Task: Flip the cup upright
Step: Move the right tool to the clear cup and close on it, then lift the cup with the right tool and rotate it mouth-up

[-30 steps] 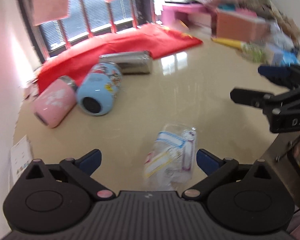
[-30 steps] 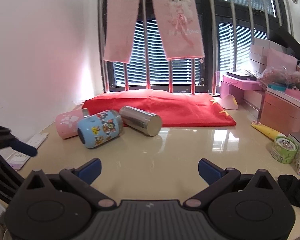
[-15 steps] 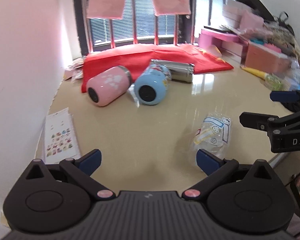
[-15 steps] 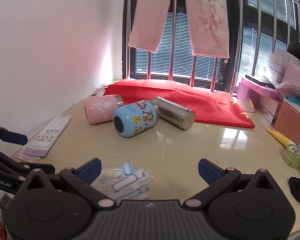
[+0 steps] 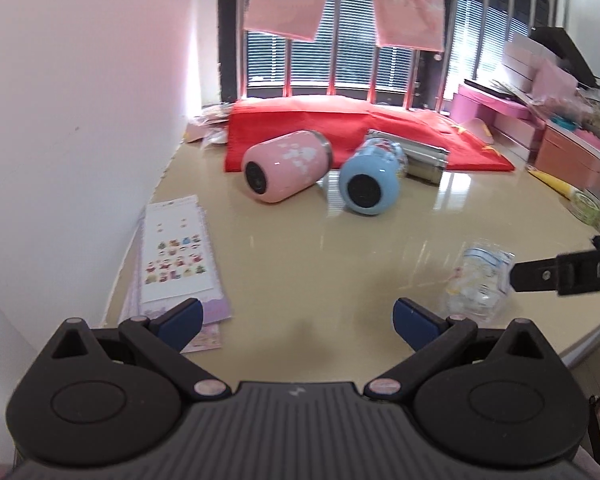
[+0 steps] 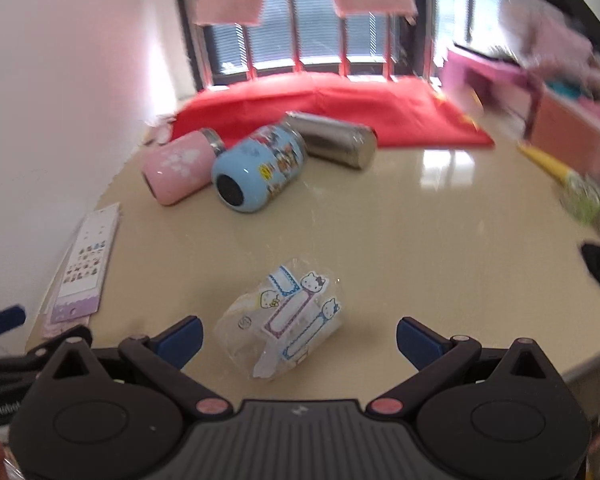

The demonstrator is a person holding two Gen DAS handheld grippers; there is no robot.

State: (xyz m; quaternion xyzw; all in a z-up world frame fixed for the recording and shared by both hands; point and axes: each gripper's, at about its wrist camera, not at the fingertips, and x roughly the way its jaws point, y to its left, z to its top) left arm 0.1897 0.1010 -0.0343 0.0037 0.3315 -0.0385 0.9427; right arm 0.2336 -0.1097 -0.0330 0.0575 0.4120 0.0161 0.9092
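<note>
Since earlier: both views have tipped down and drawn nearer the counter [image 5: 300,264]; the sticker packet [image 6: 284,320] now lies just ahead of my right gripper [image 6: 298,338], where half a second ago it sat lower left in that view. Cups have not shifted.

Cups: three lie on their sides at the far part of the counter, against the red cloth [image 5: 340,128]. Pink cup [image 5: 286,166] is leftmost with its base toward me; blue cup [image 5: 370,182] is just beside it, base toward me; steel cup [image 6: 330,140] lies behind the blue one, seemingly touching it.

Progress: nothing done that I can see. No cup stands upright and none is gripped. The reach, the grasp and the flip are all left. Which cup is meant, I cannot tell from the task line.

Left gripper [image 5: 296,320]: wide open, empty, touching nothing, held over bare counter near the front edge. Sticker sheet [image 5: 176,252] lies just to its left. Pink cup is roughly ahead, well apart.

Right gripper: released, spread wide, empty. The packet lies between its fingers in the view; contact not evident. Right view is motion-blurred.

Next, by my judgement: close the distance to a cup before any grasp.
</note>
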